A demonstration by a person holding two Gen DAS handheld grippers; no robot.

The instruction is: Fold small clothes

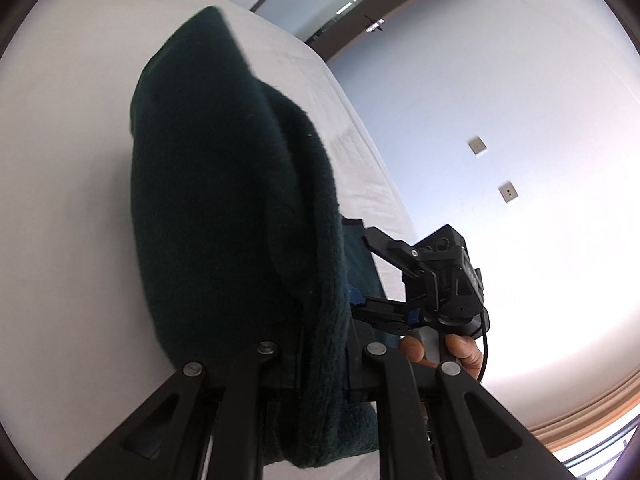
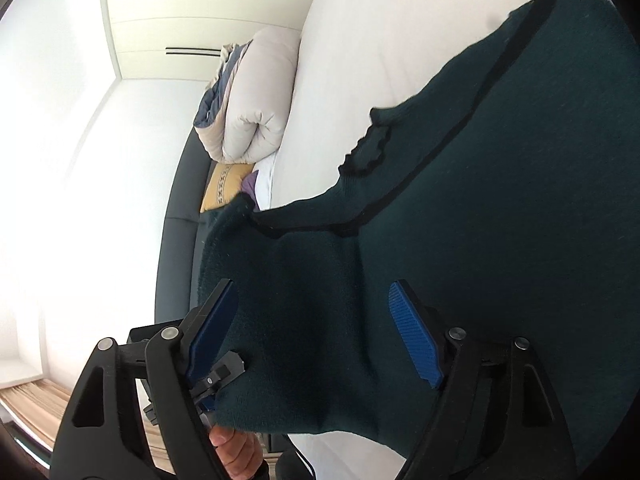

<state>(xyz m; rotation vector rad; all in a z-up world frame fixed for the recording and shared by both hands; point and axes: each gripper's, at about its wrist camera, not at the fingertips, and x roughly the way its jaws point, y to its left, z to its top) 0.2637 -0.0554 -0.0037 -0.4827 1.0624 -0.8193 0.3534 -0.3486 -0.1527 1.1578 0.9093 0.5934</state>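
A dark green knitted garment (image 1: 224,200) with a black trim line (image 2: 472,120) hangs lifted over the white bed (image 1: 60,160). My left gripper (image 1: 324,344) is shut on a bunched fold of it, and the cloth hides the fingertips. In the right wrist view my right gripper (image 2: 316,332) stands open. Its blue pads (image 2: 416,336) are wide apart and the garment spreads between and behind them without being pressed. From the left wrist view the right gripper (image 1: 372,276) sits just right of the cloth's edge, held by a hand (image 1: 460,352). The left gripper (image 2: 224,372) shows at the garment's lower left corner.
A folded pale duvet (image 2: 256,92) and a yellow cushion (image 2: 226,188) lie at the head of the bed (image 2: 380,40), against a dark headboard (image 2: 176,240). A white wardrobe (image 2: 200,20) stands beyond. The wall with two sockets (image 1: 478,146) borders the bed's other side.
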